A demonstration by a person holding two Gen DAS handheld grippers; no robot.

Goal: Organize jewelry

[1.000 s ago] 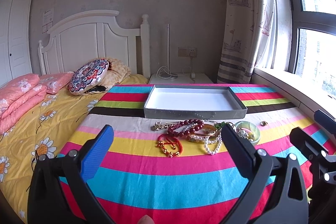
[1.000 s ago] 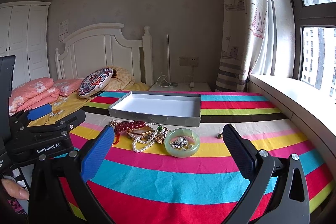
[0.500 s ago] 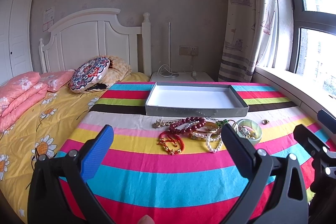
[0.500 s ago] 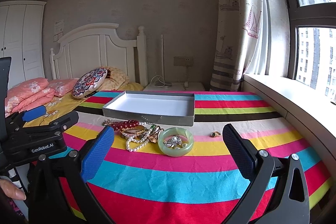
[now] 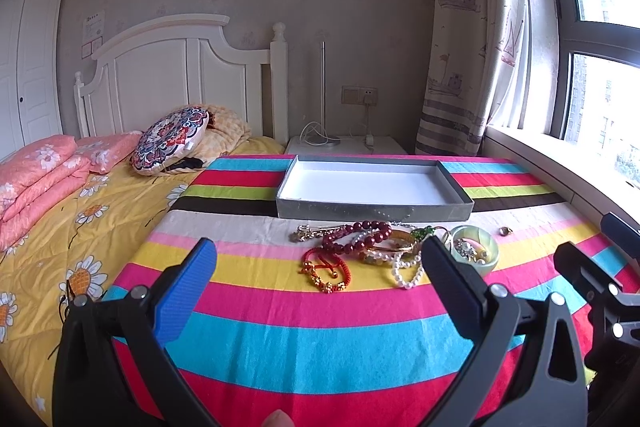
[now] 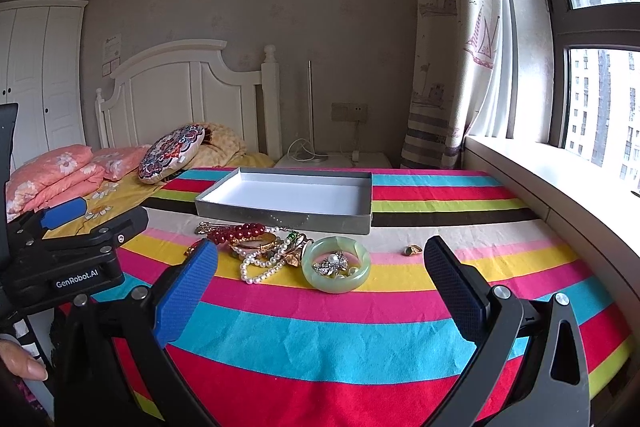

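Observation:
A heap of jewelry lies on the striped cloth: a dark red bead bracelet [image 5: 360, 237], a red cord bracelet [image 5: 326, 267], a pearl strand [image 5: 408, 269] and a pale green jade bangle [image 6: 336, 269] with a sparkly brooch inside it. A small gold ring [image 6: 412, 250] sits apart to the right. Behind the heap stands an empty grey tray [image 5: 374, 209] with a white floor. My left gripper [image 5: 320, 271] hangs open in front of the heap, holding nothing. My right gripper [image 6: 320, 269] is open too, short of the bangle. The left gripper's body [image 6: 64, 251] shows at the left of the right wrist view.
The striped cloth [image 6: 360, 331] covers a surface beside a bed with a yellow floral quilt [image 5: 60, 227], pink pillows and a patterned cushion [image 5: 172, 141]. A windowsill [image 6: 560, 187] and curtain run along the right. A white nightstand [image 5: 344, 145] stands behind the tray.
Both views have shifted slightly: the jewelry and tray sit a little higher and farther in frame. Both grippers stay open and nothing on the cloth has moved.

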